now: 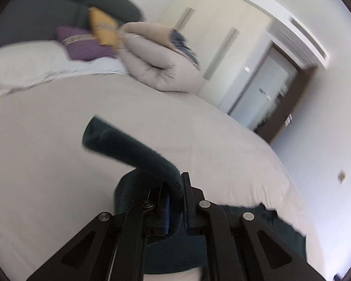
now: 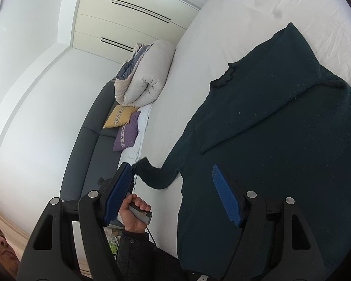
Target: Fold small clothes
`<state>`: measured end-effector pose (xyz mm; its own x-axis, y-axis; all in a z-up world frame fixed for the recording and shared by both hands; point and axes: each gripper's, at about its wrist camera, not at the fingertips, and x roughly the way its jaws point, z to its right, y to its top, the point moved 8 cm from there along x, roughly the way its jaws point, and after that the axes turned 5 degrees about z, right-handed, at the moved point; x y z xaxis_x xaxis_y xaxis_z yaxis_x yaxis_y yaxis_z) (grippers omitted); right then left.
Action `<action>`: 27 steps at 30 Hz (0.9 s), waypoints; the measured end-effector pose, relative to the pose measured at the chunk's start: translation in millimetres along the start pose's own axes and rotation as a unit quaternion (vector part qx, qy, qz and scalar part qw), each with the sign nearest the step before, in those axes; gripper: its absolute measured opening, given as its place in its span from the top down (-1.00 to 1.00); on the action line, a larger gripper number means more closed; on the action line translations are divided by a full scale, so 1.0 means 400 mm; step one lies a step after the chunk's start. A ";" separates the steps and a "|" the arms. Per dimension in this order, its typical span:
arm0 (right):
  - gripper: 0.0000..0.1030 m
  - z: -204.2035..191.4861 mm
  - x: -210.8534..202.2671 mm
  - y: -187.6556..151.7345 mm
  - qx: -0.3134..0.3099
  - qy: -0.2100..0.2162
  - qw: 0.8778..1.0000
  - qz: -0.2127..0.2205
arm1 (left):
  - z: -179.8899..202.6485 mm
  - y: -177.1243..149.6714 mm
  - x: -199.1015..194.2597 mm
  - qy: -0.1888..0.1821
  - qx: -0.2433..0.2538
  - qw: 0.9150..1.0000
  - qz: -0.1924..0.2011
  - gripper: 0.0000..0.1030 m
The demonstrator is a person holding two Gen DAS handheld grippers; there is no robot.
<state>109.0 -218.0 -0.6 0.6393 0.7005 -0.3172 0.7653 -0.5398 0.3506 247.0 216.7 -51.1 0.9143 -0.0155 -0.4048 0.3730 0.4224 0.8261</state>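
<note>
Sleeve clamped in my left gripper, near pad edge; fast lift may slip it. Right gripper released, idle over sweater; sweater may drag across bed.

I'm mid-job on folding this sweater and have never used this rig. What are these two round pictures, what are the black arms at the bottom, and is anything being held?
Each round picture comes from a fisheye camera on a hand-held two-finger gripper, looking forward along its fingers; the black arms at the bottom are those fingers. No robot: a person's hand carries one.

The left wrist view shows the left gripper shut on a sleeve of the dark green sweater, lifted off the bed.

The right wrist view shows the right gripper, blue pads apart, holding nothing, above the sweater spread on the bed; the other sleeve is already folded across it. A rolled duvet and cushions lie further off.
</note>
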 end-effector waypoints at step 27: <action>-0.37 0.204 0.669 -0.009 0.078 -0.128 0.976 -0.156 | 0.231 -0.292 0.078 -0.120 0.159 0.966 -0.167 -0.59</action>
<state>283.4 -66.6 -158.5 0.3558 0.7139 -0.6032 0.9150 -0.3974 0.0694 246.4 83.2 -123.8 0.7312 -0.3287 -0.5978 0.6476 0.0590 0.7597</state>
